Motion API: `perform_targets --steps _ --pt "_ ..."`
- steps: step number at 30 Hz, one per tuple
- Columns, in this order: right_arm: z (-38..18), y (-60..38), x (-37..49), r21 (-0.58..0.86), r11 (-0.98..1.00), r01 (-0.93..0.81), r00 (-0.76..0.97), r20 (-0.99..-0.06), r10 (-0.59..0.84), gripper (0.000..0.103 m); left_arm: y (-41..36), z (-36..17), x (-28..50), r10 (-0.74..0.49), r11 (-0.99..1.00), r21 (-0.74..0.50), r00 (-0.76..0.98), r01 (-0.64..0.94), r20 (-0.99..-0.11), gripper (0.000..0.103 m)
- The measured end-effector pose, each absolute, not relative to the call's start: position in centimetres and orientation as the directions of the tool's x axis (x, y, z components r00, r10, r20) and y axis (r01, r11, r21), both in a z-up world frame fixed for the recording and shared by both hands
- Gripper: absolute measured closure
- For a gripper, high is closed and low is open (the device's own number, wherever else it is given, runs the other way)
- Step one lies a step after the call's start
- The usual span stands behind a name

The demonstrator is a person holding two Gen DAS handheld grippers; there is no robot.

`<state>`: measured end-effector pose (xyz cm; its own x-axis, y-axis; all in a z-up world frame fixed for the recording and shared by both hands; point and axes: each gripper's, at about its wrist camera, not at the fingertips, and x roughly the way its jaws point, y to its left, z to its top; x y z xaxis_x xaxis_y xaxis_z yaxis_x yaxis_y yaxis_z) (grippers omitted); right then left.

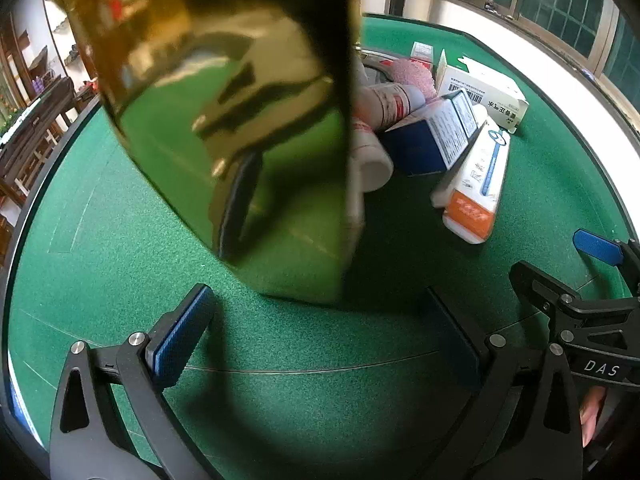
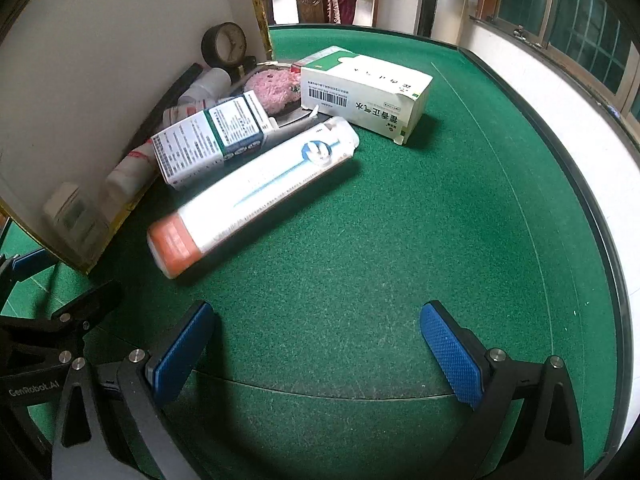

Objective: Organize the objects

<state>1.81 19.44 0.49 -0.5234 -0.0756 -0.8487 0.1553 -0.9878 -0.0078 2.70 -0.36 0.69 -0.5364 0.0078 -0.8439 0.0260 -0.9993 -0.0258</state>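
Both sets of jaws spread wide, nothing between them: left gripper (image 1: 316,336) and right gripper (image 2: 318,350) hover tilted down over bare green tabletop (image 2: 400,240). Just ahead of the left gripper stands a shiny gold box (image 1: 224,120), upright or slightly tilted, mirror-like outside; the right wrist view shows its pale inner wall, and whether it is a lid or a box I cannot tell. The clutter lies piled against it. Nearest the right gripper is a long white box with orange end (image 2: 248,196), flat on the felt; looks like light, stiff cardboard, best pinched across its narrow width near the middle. A blue-and-white carton (image 2: 212,140) leans on it and on white bottles (image 2: 132,168) behind; probably light, but lifting it may shift the pile. The bottles lie on their sides, likely smooth plastic that rolls and slips, so grip across the body. A green-and-white box (image 2: 364,92) with barcode sits apart further back; its flap looks torn open, crushable, so take hold low on the side walls. Pink fluffy thing (image 2: 276,88) between them, soft. A tape roll (image 2: 224,46) stands by the wall, stiff.
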Motion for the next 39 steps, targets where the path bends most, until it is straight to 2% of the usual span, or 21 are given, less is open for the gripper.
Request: perform_targets --steps 39 --pt "0.7 19.3 1.9 -0.009 -0.988 0.151 -0.523 -0.849 -0.072 0.0 -0.9 1.1 4.4 -0.002 -1.0 -0.014 -0.548 0.026 -0.837 0.0"
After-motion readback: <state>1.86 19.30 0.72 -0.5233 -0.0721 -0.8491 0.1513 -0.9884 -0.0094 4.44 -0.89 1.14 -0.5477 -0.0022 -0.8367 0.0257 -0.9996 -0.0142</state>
